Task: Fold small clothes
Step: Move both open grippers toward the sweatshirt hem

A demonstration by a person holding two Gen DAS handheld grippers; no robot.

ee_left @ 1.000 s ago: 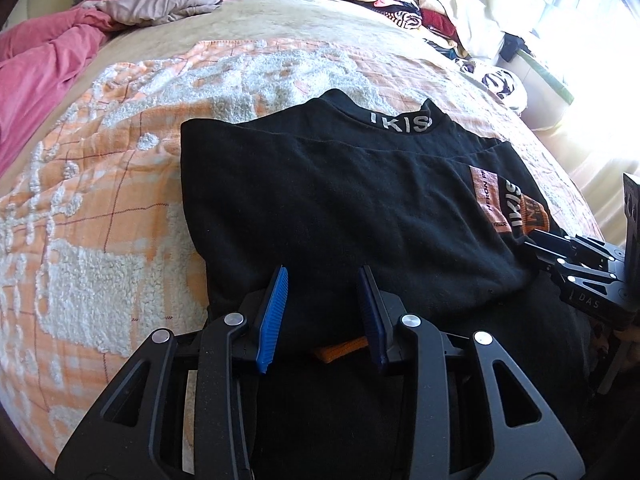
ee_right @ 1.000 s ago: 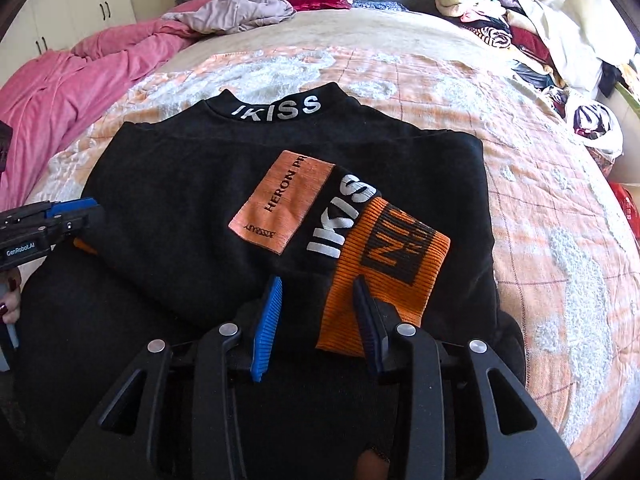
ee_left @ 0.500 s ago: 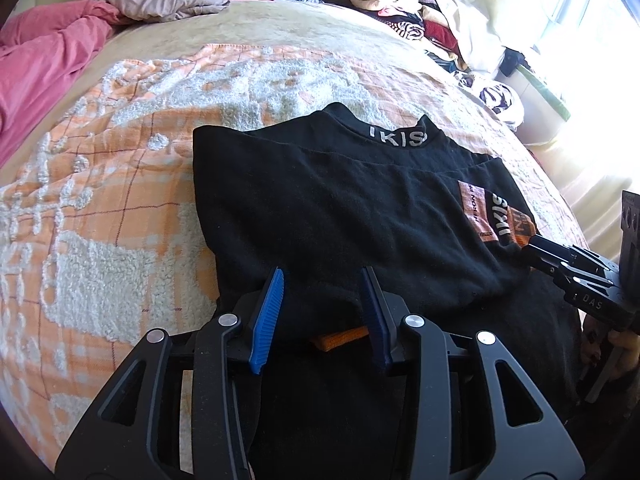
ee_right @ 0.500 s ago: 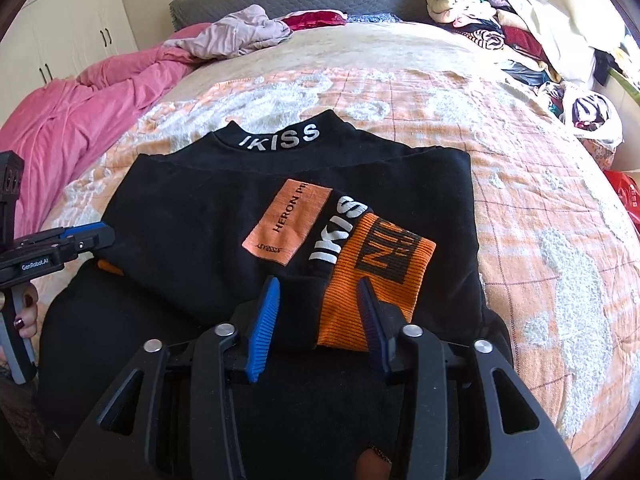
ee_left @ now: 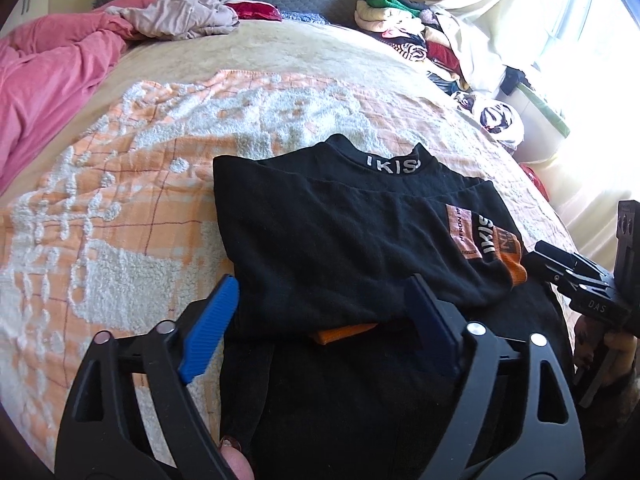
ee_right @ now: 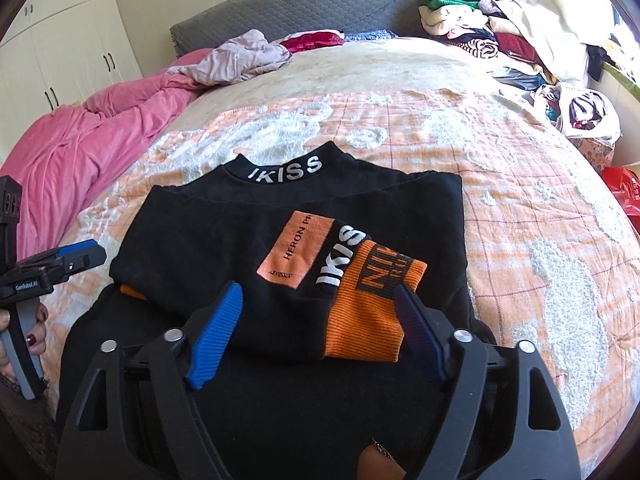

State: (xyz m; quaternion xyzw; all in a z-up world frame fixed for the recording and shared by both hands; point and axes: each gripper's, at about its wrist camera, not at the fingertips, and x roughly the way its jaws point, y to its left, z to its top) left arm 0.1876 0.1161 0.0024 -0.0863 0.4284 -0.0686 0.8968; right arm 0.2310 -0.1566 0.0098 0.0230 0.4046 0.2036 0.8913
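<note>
A black top [ee_left: 340, 240] [ee_right: 224, 240] with a white "IKISS" collar lies on the bed, its sleeves folded across the body. One orange cuff [ee_right: 372, 312] lies on top at the right, another orange cuff [ee_left: 344, 332] peeks from under the fold. My left gripper [ee_left: 320, 312] is open and empty, held over the near left edge of the fold. My right gripper [ee_right: 316, 320] is open and empty, its jaws either side of the orange cuff. Each gripper shows at the edge of the other's view, the left [ee_right: 76, 256] and the right [ee_left: 556, 268].
The top rests on an orange and white fleecy blanket [ee_left: 120, 200] [ee_right: 540, 208]. A pink duvet [ee_right: 80, 144] lies at the left. Loose clothes [ee_right: 240, 56] sit at the headboard. A pile of clothes [ee_right: 500, 32] is stacked at the far right.
Both grippers have drawn back toward me from the top and opened wider. The folded top lies where it was.
</note>
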